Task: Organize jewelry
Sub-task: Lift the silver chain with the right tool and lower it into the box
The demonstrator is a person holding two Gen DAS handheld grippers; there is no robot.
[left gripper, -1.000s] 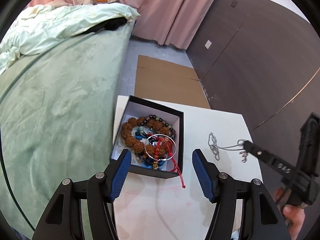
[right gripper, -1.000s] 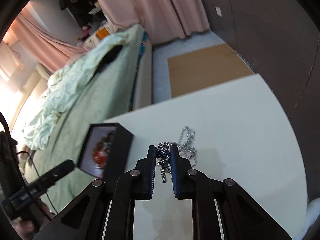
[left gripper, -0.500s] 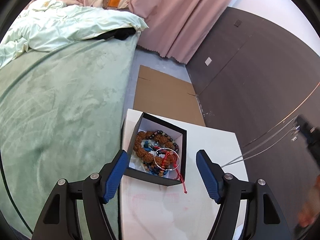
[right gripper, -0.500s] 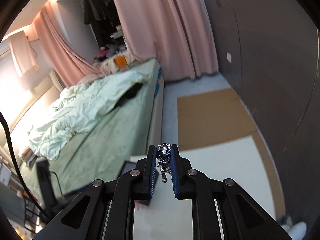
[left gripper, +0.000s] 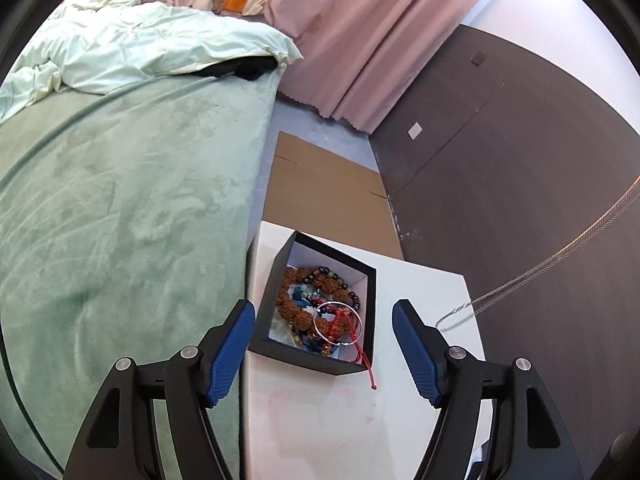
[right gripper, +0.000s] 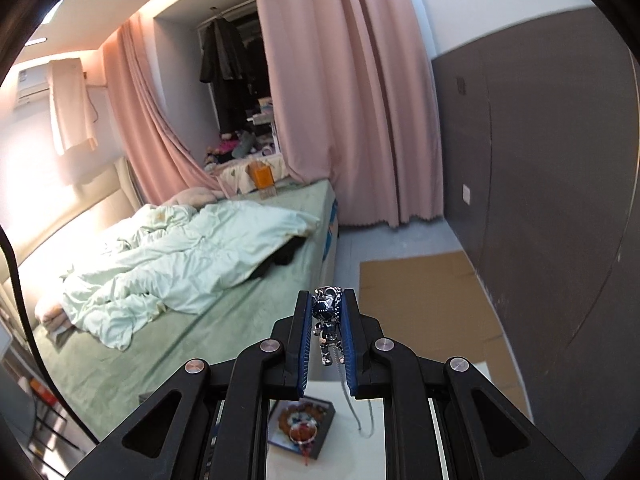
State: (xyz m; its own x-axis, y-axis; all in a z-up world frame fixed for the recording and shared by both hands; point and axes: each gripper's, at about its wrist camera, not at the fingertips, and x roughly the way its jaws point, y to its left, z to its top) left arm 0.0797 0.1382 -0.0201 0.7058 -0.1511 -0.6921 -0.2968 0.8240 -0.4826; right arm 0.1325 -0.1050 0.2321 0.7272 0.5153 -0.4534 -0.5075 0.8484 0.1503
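A black jewelry box (left gripper: 370, 300) with a white lining stands on the white table (left gripper: 320, 420). It holds brown bead bracelets (left gripper: 296, 304), a silver bangle (left gripper: 338, 324) and a red cord (left gripper: 362, 356) that hangs over its front wall. My left gripper (left gripper: 324, 344) is open and empty, just in front of the box. My right gripper (right gripper: 327, 320) is shut on a silver necklace pendant (right gripper: 328, 320) and is raised high above the table. The necklace chain (left gripper: 552, 260) stretches up to the right, its lower end near the table. The box also shows far below in the right wrist view (right gripper: 304, 428).
A green bed (left gripper: 120, 200) with a pale duvet (left gripper: 140, 52) lies left of the table. Flat cardboard (left gripper: 328, 200) lies on the floor beyond the table. A dark wall panel (left gripper: 500, 160) runs along the right. Pink curtains (left gripper: 352, 32) hang at the back.
My right gripper has lifted the necklace off the table and risen high, pulling the chain taut. My left gripper has drawn back and up a little from the box.
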